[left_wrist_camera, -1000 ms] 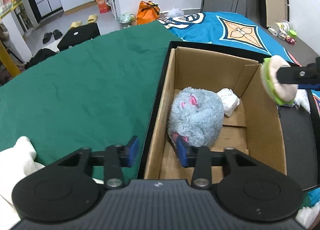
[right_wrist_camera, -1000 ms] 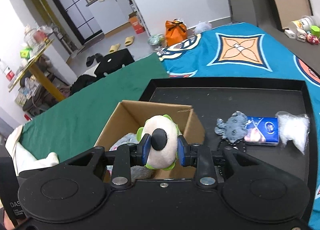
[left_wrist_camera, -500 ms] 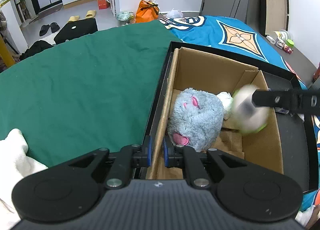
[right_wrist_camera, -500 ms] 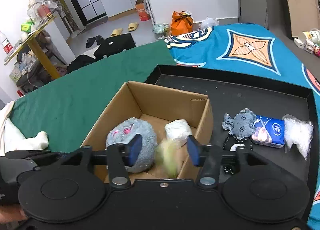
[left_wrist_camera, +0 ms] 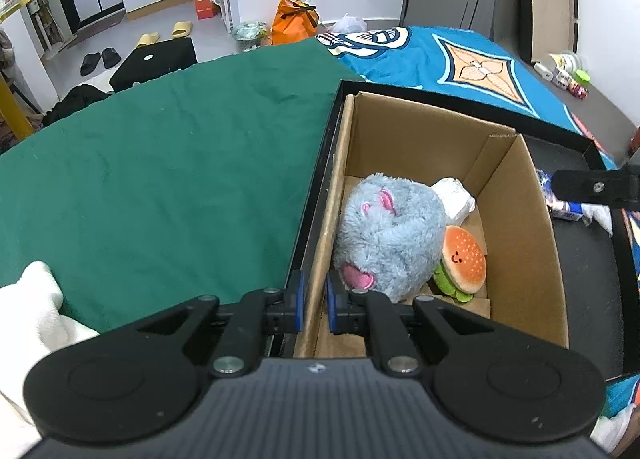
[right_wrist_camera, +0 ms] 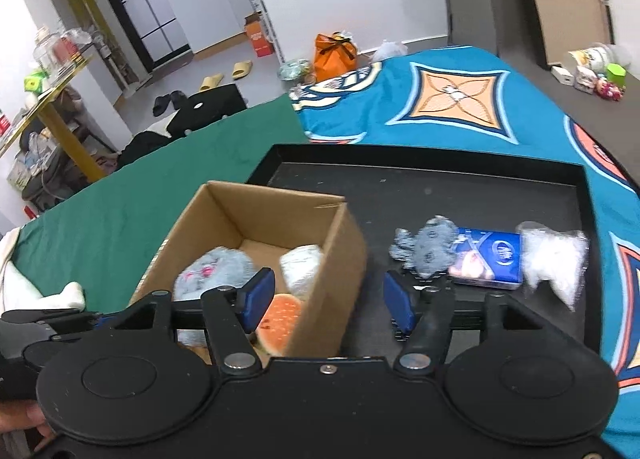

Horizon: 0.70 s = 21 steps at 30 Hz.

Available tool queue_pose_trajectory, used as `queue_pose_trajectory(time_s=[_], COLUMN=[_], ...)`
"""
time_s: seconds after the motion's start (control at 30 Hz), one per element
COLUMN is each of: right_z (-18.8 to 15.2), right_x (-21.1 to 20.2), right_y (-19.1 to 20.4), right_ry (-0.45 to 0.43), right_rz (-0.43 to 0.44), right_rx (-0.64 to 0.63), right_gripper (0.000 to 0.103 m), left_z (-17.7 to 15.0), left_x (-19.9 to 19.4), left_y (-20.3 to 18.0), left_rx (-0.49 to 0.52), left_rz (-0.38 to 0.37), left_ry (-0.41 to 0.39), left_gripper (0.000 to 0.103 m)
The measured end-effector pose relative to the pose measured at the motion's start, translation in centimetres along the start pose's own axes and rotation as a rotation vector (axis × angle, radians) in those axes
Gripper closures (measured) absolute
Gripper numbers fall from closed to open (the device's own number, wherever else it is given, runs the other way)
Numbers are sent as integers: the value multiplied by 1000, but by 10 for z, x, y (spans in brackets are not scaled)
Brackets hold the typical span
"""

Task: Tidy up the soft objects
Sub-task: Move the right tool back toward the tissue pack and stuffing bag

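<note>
An open cardboard box [left_wrist_camera: 516, 243] stands in the left part of a black tray [right_wrist_camera: 440, 187]. Inside it lie a fluffy grey-blue plush [left_wrist_camera: 392, 235], a white soft bundle [left_wrist_camera: 454, 199] and a small burger plush [left_wrist_camera: 464, 259] leaning against the grey one. My left gripper [left_wrist_camera: 314, 301] is shut on the box's left wall near its front corner. My right gripper [right_wrist_camera: 326, 301] hovers over the box's right wall, its jaws opening with nothing held between them; the burger plush [right_wrist_camera: 280, 315] shows below its left finger.
On the tray right of the box lie a small grey plush [right_wrist_camera: 428, 245], a blue tissue pack [right_wrist_camera: 488, 259] and a clear bag of white stuffing [right_wrist_camera: 556, 259]. Green cloth [left_wrist_camera: 160, 179] covers the surface to the left, with a white towel [left_wrist_camera: 28, 315] at its near edge.
The right gripper opened and the burger plush fell from it into the box. The left gripper closed on the box's left wall.
</note>
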State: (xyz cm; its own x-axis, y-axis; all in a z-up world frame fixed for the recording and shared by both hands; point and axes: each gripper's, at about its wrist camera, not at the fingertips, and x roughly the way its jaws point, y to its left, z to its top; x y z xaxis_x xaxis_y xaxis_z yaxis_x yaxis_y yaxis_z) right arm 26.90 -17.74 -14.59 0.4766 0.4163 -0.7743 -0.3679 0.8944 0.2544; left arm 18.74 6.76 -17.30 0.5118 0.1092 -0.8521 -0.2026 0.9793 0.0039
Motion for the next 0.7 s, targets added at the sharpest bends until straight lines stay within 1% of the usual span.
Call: queue_pose_trajectory(time_s=[0.13, 0.27, 0.33, 0.4, 0.43, 0.5, 0.6, 0.7], right_z=[1, 3, 3, 4, 4, 5, 6, 3], right_x=[-3, -8, -9, -11, -12, -14, -15, -15], right_y=[-19, -38, -47, -57, -62, -71, -85, -100], right_ry=[-1, -15, -21, -27, -30, -36, -45, -45], right_rz=[-17, -24, -24, -26, -27, -26, -29, -35], right_rx=[33, 72, 92, 109, 119, 141, 167, 202], right_gripper=[43, 42, 41, 41, 41, 41, 41, 41], left_z=[2, 5, 6, 9, 10, 12, 14, 16], left_x=[0, -2, -1, -1, -1, -1, -1, -1], left_y=[-6, -12, -17, -21, -24, -29, -39, -48], left_rx=[12, 23, 35, 44, 48, 61, 85, 109], left_rz=[25, 49, 69, 78, 83, 101, 124, 133], left_ry=[13, 25, 37, 41, 43, 43, 43, 48], left_gripper=[91, 88, 84, 74, 71, 57, 47, 44])
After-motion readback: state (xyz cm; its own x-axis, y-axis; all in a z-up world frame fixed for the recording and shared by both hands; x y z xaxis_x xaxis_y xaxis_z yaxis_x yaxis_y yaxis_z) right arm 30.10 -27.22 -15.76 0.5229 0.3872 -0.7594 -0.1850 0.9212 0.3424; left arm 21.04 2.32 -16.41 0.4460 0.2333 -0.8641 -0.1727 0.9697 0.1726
